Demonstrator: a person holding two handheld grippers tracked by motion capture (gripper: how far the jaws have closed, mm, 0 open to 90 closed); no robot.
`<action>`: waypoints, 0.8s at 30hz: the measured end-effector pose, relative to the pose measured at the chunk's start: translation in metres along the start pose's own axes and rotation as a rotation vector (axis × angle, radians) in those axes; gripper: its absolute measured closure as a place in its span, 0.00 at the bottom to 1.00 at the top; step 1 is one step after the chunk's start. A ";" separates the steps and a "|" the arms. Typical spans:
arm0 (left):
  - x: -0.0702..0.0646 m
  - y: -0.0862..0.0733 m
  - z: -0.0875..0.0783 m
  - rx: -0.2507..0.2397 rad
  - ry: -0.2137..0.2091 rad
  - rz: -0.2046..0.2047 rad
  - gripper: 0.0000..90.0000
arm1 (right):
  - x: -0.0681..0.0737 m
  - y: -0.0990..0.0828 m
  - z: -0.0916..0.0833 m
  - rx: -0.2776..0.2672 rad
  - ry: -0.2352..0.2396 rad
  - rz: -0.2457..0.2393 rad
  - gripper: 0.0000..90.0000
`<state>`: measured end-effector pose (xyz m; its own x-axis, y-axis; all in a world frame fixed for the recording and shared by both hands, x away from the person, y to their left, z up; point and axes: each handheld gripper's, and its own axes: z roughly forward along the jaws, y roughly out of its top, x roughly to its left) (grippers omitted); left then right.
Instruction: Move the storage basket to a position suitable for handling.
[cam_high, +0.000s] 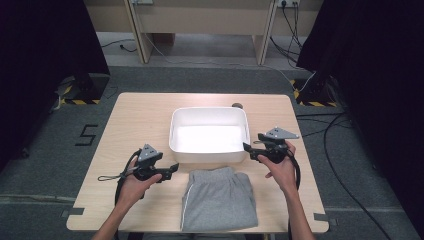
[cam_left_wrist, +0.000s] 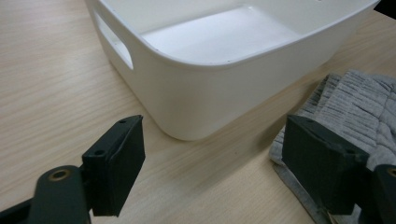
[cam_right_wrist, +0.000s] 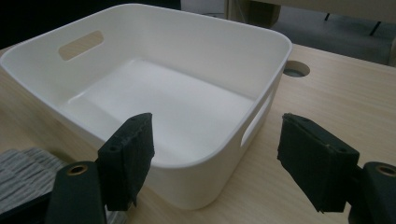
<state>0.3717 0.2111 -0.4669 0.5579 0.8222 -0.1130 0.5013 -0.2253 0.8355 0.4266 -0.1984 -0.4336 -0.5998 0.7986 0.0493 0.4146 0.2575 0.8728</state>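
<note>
- The folded grey sweatpants (cam_high: 218, 199) lie flat at the middle of the table's (cam_high: 135, 115) near edge, waistband end pointing toward the far edge and nearly touching the white plastic tub (cam_high: 209, 153).
- The tub sits at the table's centre, empty, with a cut-out handle in each short wall.
- The left gripper (cam_high: 167, 172) hovers above the wood just left of the waistband, off the tub's near-left corner; its jaws stand apart with nothing between them.
- In the left gripper view the tub's corner (cam_left_wrist: 187, 98) and the ribbed waistband (cam_left_wrist: 348, 105) lie ahead of the jaws.
- The right gripper (cam_high: 248, 149) hangs beside the tub's near-right corner, jaws spread and empty.
- A round cable hole (cam_right_wrist: 296, 69) lies in the table behind the tub's far wall.
</note>
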 end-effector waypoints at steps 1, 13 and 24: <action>-0.001 -0.001 -0.003 -0.003 0.003 -0.003 0.21 | 0.002 -0.002 -0.003 -0.002 0.000 0.002 0.31; -0.008 -0.020 -0.027 -0.021 -0.023 -0.017 0.19 | 0.014 -0.019 -0.034 -0.011 0.014 -0.024 0.29; -0.017 -0.031 -0.037 -0.031 -0.047 -0.012 0.19 | 0.020 -0.035 -0.044 0.007 0.026 -0.031 0.29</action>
<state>0.3218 0.2235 -0.4712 0.5826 0.7992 -0.1474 0.4878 -0.1988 0.8500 0.3703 -0.2153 -0.4416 -0.6303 0.7756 0.0348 0.4003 0.2863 0.8705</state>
